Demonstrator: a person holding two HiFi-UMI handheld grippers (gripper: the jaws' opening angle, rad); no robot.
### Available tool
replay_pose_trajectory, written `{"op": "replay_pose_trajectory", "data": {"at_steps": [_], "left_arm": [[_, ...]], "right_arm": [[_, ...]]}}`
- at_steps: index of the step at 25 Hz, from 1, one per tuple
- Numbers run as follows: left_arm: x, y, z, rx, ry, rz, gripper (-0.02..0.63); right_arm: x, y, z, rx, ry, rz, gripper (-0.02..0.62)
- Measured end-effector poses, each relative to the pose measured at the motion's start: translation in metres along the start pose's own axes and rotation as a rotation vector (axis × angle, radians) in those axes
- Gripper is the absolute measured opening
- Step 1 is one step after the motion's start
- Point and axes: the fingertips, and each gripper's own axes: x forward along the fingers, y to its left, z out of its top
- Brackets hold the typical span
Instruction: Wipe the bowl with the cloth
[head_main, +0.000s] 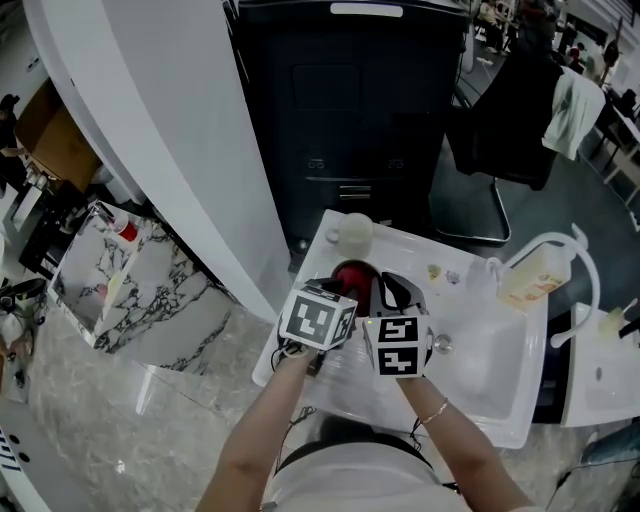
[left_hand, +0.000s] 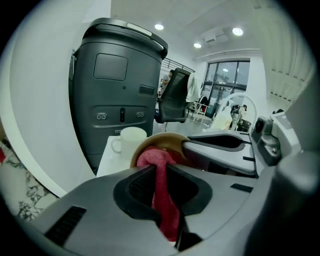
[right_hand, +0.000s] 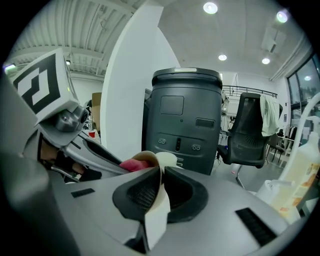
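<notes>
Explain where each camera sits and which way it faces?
Head view: on the person's head, looking steeply down at the white counter; both forearms, left gripper and right gripper show.
Left gripper view: on the left gripper, looking along its jaws, shut on the red cloth; right gripper at right.
Right gripper view: on the right gripper, looking along its jaws, shut on the rim of the bowl; left gripper at left.
Both gripper views face the dark cabinet.
</notes>
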Motion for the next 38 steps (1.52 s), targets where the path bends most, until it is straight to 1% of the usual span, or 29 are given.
{"op": "replay_pose_trajectory", "data": {"at_steps": [5,15,19,21,24,26,28,30,32,36,38], "left_arm": [[-0.011,0.014,-0.007,-0.010,-0.007,0.034,0.063],[-0.042,0.045,-0.023,-0.057,-0.056,0.119,0.063],[-0.055,0.052,-0.024,-0.084,-0.095,0.138,0.063],[-0.062,0.050,-0.020,-0.094,-0.127,0.132,0.063],[-0.069,0.034,-0.010,-0.117,-0.179,0.072,0.063],[-0.069,0.015,-0.004,-0.133,-0.198,-0.001,0.063],[-0.065,-0.007,-0.001,-0.145,-0.197,-0.078,0.063],[-0.056,-0.025,-0.002,-0.145,-0.170,-0.130,0.063],[-0.043,-0.038,-0.006,-0.141,-0.131,-0.164,0.063],[-0.021,-0.059,-0.010,-0.160,-0.080,-0.244,0.063],[-0.012,-0.064,-0.011,-0.164,-0.060,-0.268,0.063]], "right_arm": [[0.004,-0.003,-0.002,0.009,0.008,-0.009,0.029],[0.004,-0.002,-0.001,0.012,0.009,-0.013,0.028],[0.000,-0.012,-0.004,0.045,0.007,-0.039,0.028],[-0.003,-0.019,-0.004,0.062,0.000,-0.060,0.025],[-0.008,-0.028,-0.004,0.082,-0.015,-0.087,0.020],[-0.010,-0.030,-0.005,0.092,-0.017,-0.095,0.020],[-0.013,-0.031,-0.007,0.099,-0.017,-0.102,0.020],[-0.016,-0.033,-0.007,0.101,-0.022,-0.113,0.020],[-0.018,-0.032,-0.006,0.099,-0.031,-0.122,0.020],[-0.023,-0.025,-0.003,0.085,-0.056,-0.118,0.025],[-0.024,-0.022,-0.003,0.072,-0.060,-0.114,0.023]]}}
